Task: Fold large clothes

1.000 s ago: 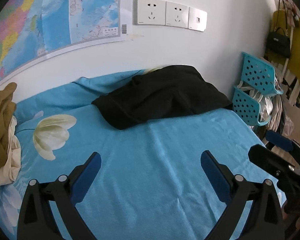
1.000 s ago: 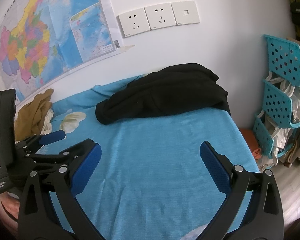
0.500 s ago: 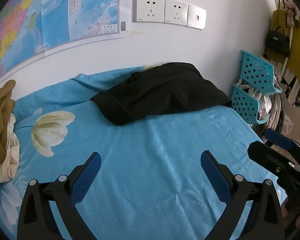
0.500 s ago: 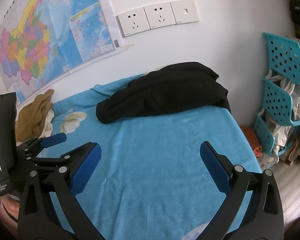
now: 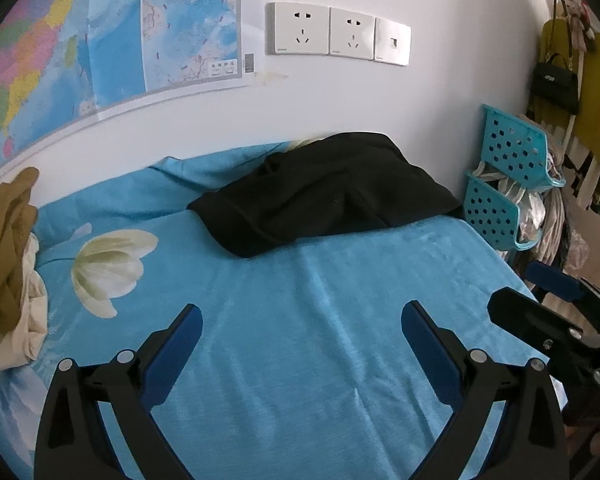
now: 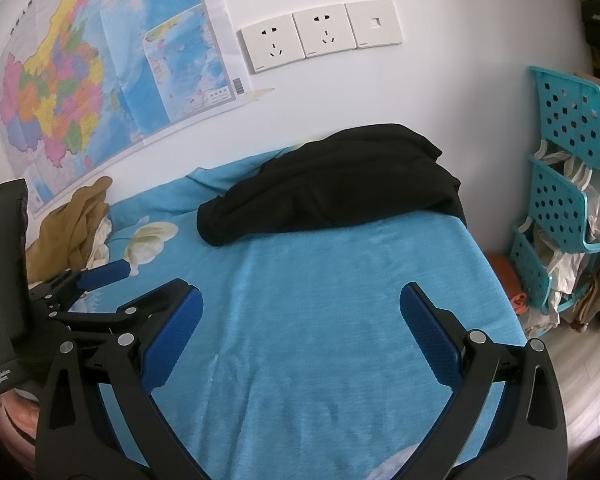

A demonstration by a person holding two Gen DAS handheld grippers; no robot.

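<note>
A black garment (image 5: 324,192) lies bunched at the far end of the blue bed (image 5: 300,320), against the wall; it also shows in the right wrist view (image 6: 332,188). My left gripper (image 5: 300,320) is open and empty, held above the bed well short of the garment. My right gripper (image 6: 300,312) is open and empty too, to the right of the left one. The right gripper's body (image 5: 548,320) shows at the right edge of the left wrist view.
A brown and cream clothes pile (image 5: 7,264) sits at the bed's left edge. Teal plastic baskets (image 6: 564,184) stand to the right of the bed. A map (image 6: 99,64) and wall sockets (image 5: 336,34) are on the wall behind.
Both views have shifted slightly toward the black garment, which looks a little nearer. Both grippers stay open and empty.
</note>
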